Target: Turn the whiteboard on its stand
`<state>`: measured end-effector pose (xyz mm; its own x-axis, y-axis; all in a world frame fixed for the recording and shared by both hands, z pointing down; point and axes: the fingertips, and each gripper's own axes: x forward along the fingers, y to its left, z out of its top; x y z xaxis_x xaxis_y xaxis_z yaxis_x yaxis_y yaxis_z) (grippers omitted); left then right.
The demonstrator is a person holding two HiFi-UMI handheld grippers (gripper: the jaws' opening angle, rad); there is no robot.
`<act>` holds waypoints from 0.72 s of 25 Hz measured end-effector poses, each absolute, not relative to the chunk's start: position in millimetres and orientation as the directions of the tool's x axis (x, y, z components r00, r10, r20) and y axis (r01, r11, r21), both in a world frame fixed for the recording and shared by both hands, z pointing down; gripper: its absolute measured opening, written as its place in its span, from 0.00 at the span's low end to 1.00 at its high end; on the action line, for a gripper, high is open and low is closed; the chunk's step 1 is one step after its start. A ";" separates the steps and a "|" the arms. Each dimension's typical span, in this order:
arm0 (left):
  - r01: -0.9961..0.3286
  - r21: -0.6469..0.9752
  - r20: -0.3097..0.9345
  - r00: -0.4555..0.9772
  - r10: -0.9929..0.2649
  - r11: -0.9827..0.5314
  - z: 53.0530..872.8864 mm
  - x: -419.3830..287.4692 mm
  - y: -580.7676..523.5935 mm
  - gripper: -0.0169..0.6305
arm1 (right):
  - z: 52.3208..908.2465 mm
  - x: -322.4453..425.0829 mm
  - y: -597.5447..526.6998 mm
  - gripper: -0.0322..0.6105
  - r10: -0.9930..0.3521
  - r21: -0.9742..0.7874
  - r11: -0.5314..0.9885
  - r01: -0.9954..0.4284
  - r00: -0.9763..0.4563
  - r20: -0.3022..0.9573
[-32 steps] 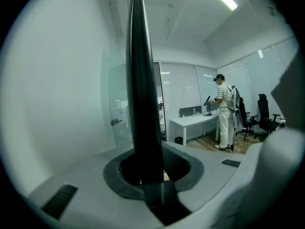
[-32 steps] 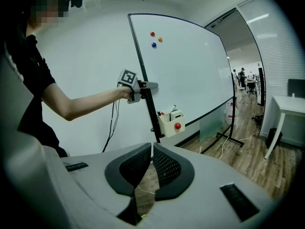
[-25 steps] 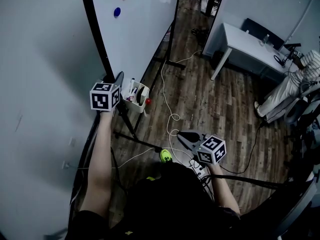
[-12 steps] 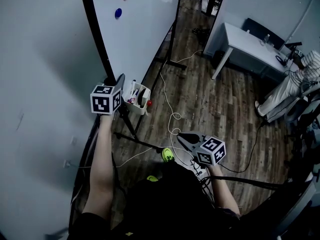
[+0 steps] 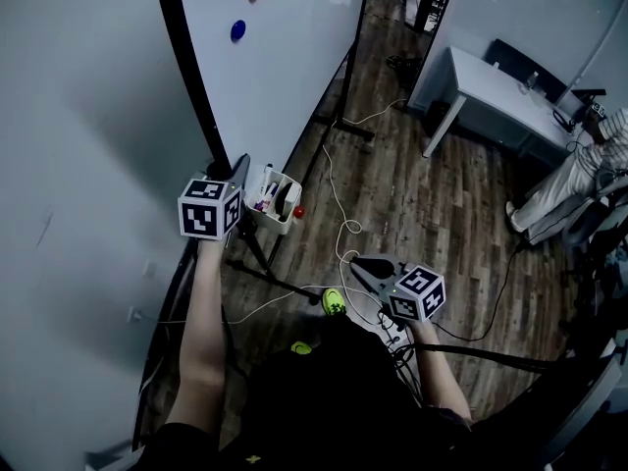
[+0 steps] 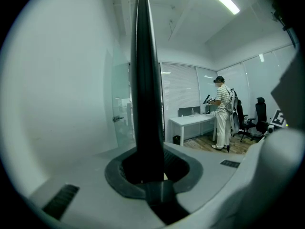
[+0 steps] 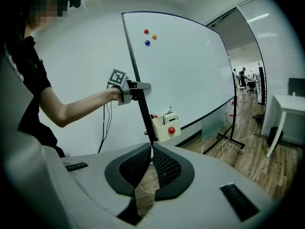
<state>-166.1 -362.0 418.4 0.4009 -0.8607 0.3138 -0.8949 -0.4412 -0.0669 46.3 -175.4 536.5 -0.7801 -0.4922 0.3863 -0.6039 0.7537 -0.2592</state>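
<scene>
Right gripper: the right gripper (image 5: 358,262) hangs low by the person's hip over the wood floor (image 5: 442,214). Its tongs are pressed together on nothing, well apart from the board.
Left gripper: at the end of an outstretched arm, the left gripper (image 5: 236,172) pinches the black frame (image 6: 145,80) at the board's near upright edge (the bar fills the gap between the pads).
Where it stands: the whiteboard (image 5: 285,57) is at the person's left front, just beside the grey wall (image 5: 88,116).
Which way it points: it is upright, its long axis running level away from the person toward the far stand leg (image 5: 348,67). The writing face is turned to the open room and the desk (image 5: 491,86).
How it looks: glossy white with a black rim. A red magnet (image 7: 146,31), an orange magnet (image 7: 154,36) and a blue magnet (image 7: 147,42) sit high near the gripped edge. A white marker box (image 5: 278,199) with a red ball (image 5: 298,212) hangs at the bottom rim.
Since a second ago: in the head view, the left gripper, the clamped edge and the marker box sit slightly lower and further right. The right gripper has barely shifted.
Far end: a person in a striped shirt (image 5: 589,160) is beyond the desk.
</scene>
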 end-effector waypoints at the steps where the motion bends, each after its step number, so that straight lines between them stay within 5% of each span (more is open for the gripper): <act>1: -0.895 -0.068 0.316 0.400 -0.860 -0.441 418.0 -168.4 -358.0 0.16 | 536.2 45.5 -175.0 0.06 -0.491 -0.259 0.755 -0.602 -0.781 0.386; 18: -0.895 -0.077 0.331 0.392 -0.858 -0.439 415.3 -188.4 -308.8 0.16 | 534.0 21.6 -170.5 0.06 -0.436 -0.261 0.794 -0.549 -0.813 0.385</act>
